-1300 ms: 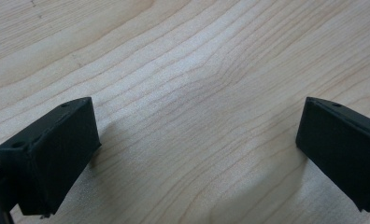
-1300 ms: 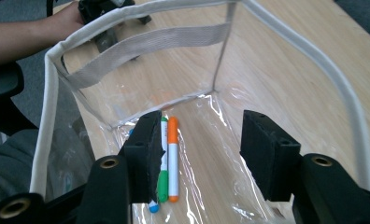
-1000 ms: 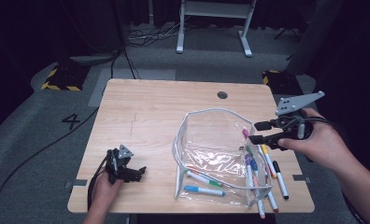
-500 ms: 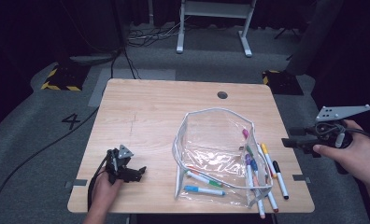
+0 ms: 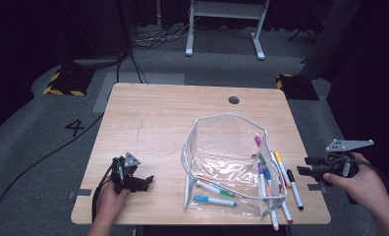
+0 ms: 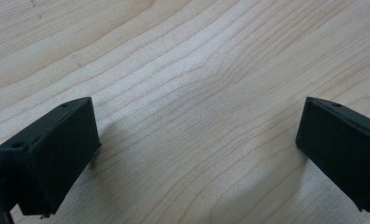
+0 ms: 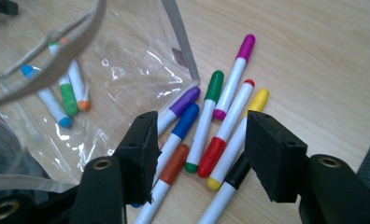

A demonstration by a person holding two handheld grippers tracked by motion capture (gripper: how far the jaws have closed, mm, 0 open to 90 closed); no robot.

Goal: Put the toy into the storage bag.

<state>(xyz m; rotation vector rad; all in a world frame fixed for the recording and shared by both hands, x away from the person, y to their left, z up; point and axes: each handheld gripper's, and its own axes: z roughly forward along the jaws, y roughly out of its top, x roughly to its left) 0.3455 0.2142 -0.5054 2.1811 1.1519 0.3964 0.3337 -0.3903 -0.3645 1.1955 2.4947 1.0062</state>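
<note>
A clear plastic pouch (image 5: pixel 227 147) stands open on the wooden table (image 5: pixel 158 123), right of centre. Blue, green and orange markers (image 5: pixel 214 192) lie inside it. Several more markers (image 5: pixel 282 173) lie fanned out on the wood against its right side. My right gripper (image 5: pixel 305 166) hovers at the table's right edge, pointing left at them. In the right gripper view its jaws (image 7: pixel 199 140) stand open just above the purple, blue, green, red and yellow markers (image 7: pixel 206 116), holding nothing, with the pouch (image 7: pixel 103 60) to the left. My left gripper (image 5: pixel 146 181) rests at the front left, open over bare wood (image 6: pixel 197 144).
A round cable hole (image 5: pixel 234 100) sits near the table's far edge. Tape strips mark the front left (image 5: pixel 79 193) and right (image 5: pixel 314 187) table edges. Beyond the table are a white stand's legs (image 5: pixel 222 46) and cables on the grey floor (image 5: pixel 60 152).
My right hand has swung from over the pouch's right side out to the right and down, toward the table's right edge. The left gripper has not moved.
</note>
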